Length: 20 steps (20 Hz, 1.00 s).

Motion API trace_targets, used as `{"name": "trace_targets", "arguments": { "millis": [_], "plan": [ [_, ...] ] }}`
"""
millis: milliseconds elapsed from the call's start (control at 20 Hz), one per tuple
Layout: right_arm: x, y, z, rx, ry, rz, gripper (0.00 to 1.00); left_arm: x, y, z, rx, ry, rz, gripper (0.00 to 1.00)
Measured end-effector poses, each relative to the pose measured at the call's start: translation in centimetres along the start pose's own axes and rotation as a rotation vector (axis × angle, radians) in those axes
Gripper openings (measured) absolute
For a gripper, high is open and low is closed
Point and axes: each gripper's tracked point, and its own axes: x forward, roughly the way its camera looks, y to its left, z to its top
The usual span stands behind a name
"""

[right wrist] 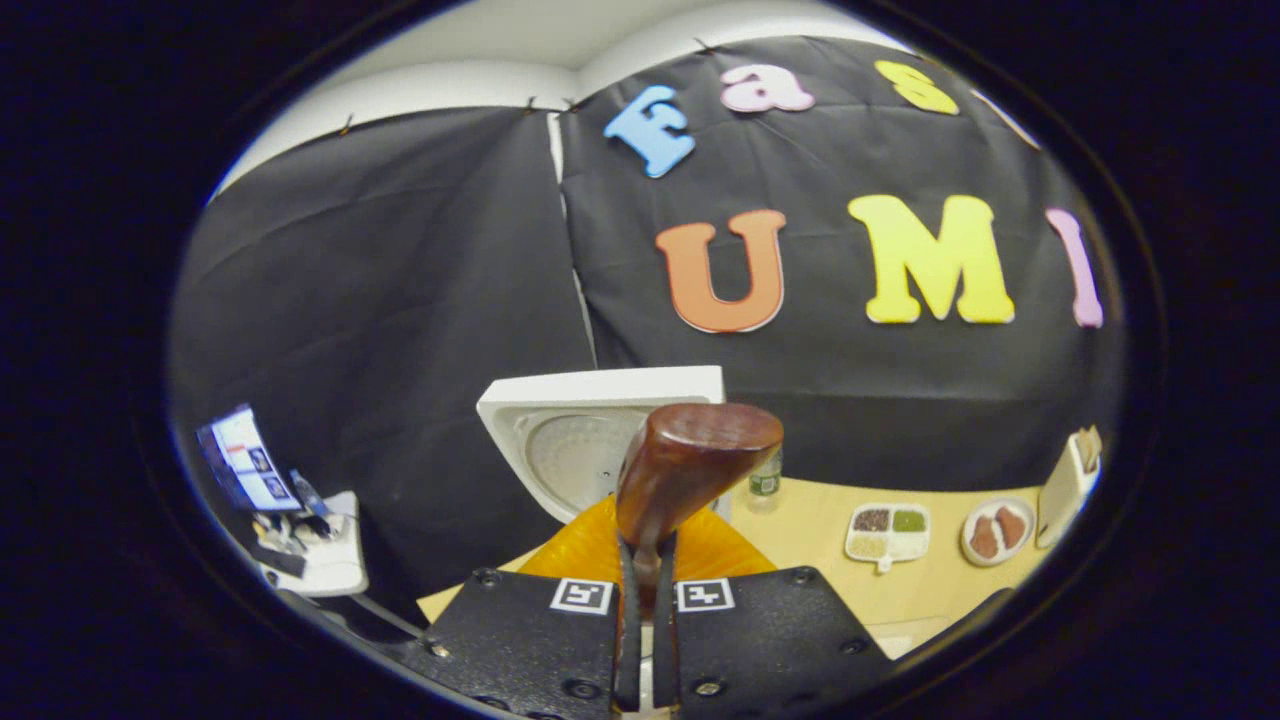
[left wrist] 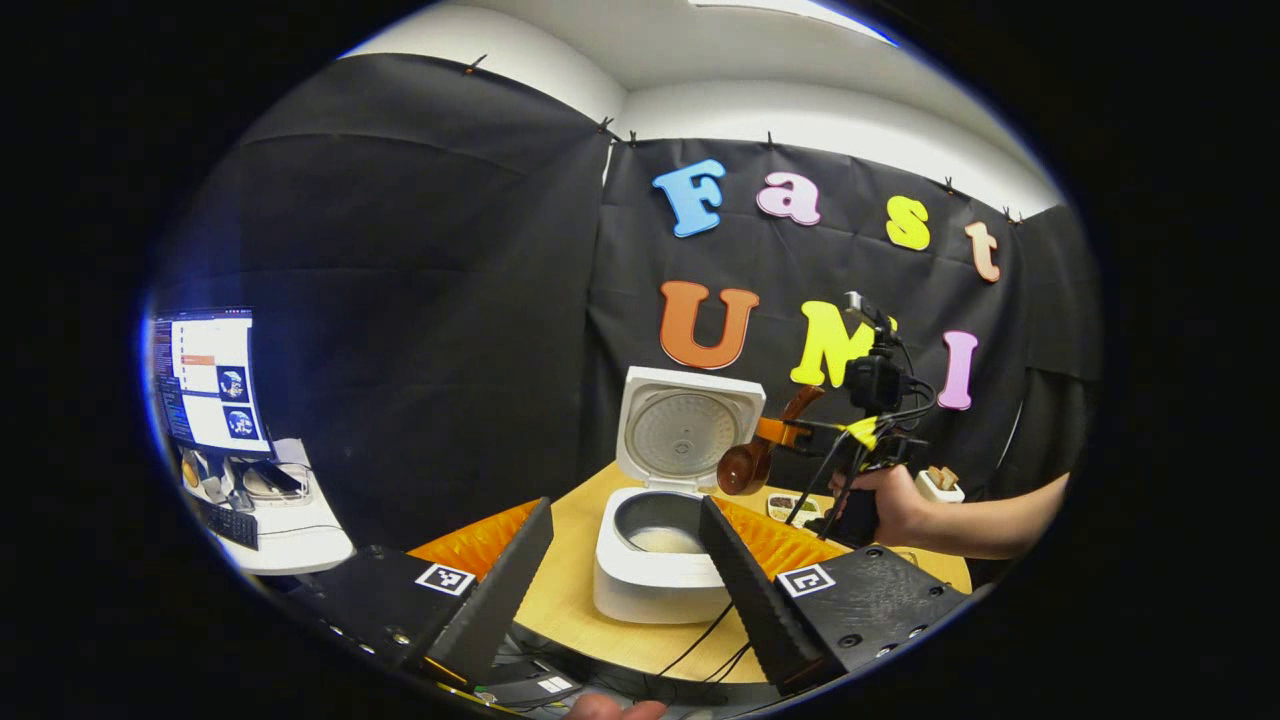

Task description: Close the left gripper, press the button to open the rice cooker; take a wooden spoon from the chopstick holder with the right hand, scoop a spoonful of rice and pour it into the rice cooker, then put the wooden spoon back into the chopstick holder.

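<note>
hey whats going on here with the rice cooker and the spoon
A person works with two handheld grippers at a table. The rice cooker stands open, lid up, with something pale in its pot. The right gripper, jaws closed on the wooden spoon, holds it in the air beside the raised lid. The left gripper hangs back with its jaws open, holding nothing.

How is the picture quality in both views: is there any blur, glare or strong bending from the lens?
Left gripper view: fisheye bending curves the wall and table edge; the rice cooker is sharp, the monitor glares bluish near the rim. Right gripper view: the wooden spoon, very close, looks soft and oversized; the divided dish stays fairly clear.
</note>
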Motion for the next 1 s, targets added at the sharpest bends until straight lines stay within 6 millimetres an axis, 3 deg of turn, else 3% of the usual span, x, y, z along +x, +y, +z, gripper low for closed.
{"name": "trace_targets", "arguments": {
  "millis": [250,600,800,1000],
  "plan": [
    [-6.3,-7.1,1.6,0.148,-0.026,-0.092,0.10,1.5,-4.3,-0.1,0.021,0.003,-0.072,0.94],
    [-16.0,-19.1,1.2,0.211,-0.070,-0.295,0.10,3.5,-9.5,0.6,0.031,-0.030,-0.149,0.94],
    [-20.6,-25.2,-0.8,0.233,-0.065,-0.419,0.10,4.2,-12.0,-0.4,0.019,0.003,-0.184,0.94],
    [-22.9,-29.2,-3.9,0.268,-0.023,-0.498,0.10,4.2,-14.1,-0.6,0.005,0.011,-0.191,0.94]
  ]
}}
